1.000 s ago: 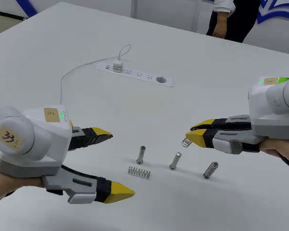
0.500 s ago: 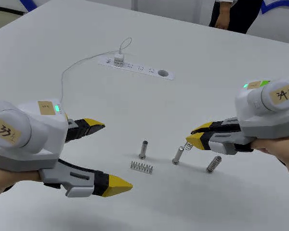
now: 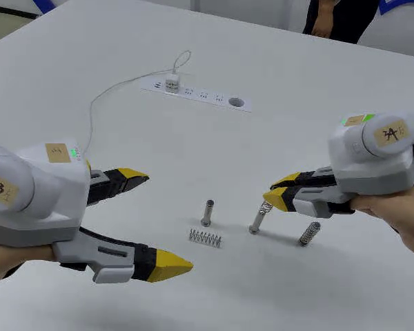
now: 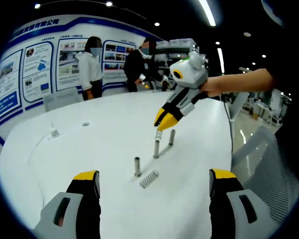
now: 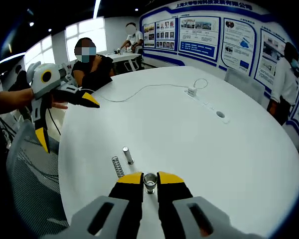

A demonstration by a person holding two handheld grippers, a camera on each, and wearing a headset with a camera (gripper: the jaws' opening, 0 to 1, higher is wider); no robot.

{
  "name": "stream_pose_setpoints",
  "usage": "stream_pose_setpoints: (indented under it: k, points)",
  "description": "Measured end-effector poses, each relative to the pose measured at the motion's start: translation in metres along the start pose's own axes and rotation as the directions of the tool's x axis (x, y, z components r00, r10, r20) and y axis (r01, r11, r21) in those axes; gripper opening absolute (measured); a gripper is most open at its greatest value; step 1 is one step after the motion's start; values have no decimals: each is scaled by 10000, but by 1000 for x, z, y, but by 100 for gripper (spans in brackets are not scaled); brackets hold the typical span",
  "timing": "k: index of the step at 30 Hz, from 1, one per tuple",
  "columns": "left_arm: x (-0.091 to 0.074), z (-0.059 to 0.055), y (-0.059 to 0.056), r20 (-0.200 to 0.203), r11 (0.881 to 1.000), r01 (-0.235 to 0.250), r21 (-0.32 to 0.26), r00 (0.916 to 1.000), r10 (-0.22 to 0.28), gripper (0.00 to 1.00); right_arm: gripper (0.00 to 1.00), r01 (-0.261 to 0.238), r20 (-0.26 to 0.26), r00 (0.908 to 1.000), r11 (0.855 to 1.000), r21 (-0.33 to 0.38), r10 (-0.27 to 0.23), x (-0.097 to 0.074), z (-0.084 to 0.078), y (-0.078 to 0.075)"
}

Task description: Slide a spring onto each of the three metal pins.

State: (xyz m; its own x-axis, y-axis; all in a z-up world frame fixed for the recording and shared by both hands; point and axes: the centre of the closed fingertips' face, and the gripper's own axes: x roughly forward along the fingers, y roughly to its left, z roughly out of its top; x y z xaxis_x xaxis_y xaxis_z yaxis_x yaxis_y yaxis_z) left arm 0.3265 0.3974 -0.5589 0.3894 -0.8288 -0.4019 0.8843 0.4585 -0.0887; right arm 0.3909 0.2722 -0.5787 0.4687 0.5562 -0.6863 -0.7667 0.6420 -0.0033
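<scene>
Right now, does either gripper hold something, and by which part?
The right gripper pinches a small coiled metal spring by its upper end; the left gripper holds nothing.

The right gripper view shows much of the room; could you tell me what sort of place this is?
Probably a company or lab showroom rather than a workshop: blue-and-white display panels line the wall, a large white table carries a power strip, and people stand about behind it.
</scene>
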Motion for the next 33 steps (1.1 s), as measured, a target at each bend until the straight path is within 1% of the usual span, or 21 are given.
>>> stream_pose_setpoints:
  k: [8, 15, 17, 18, 20, 23, 33]
  points:
    - [-1, -7, -1, -247, 9999, 49, -144, 9997, -52, 97, 11, -29, -109, 9999, 10000, 51, 29, 6, -5, 0]
    - [-3, -11, 1, -338, 9997, -88, -245, 9994, 80, 97, 11, -16, -343, 9994, 9998, -193, 10, 15, -14, 1]
    - [-3, -5, 4, 23, 9981, -311, -536, 9995, 313, 98, 11, -34, -408, 9992, 9997, -250, 24, 18, -17, 2]
    - [-3, -4, 3, 97, 9979, -294, -575, 9995, 300, 98, 11, -49, -429, 9991, 9996, -292, 36, 19, -19, 3]
    - [-4, -6, 4, 30, 9976, -302, -617, 9995, 305, 98, 11, -46, -385, 9993, 9995, -324, 34, 22, -22, 0]
    - [-4, -10, 5, -159, 9981, -342, -516, 9993, 334, 97, 11, -70, -469, 9989, 9997, -215, 60, 26, -26, 0]
    - [-5, -11, 8, -83, 9968, -450, -655, 9990, 446, 97, 11, -72, -771, 9970, 9997, -240, 53, 37, -38, 1]
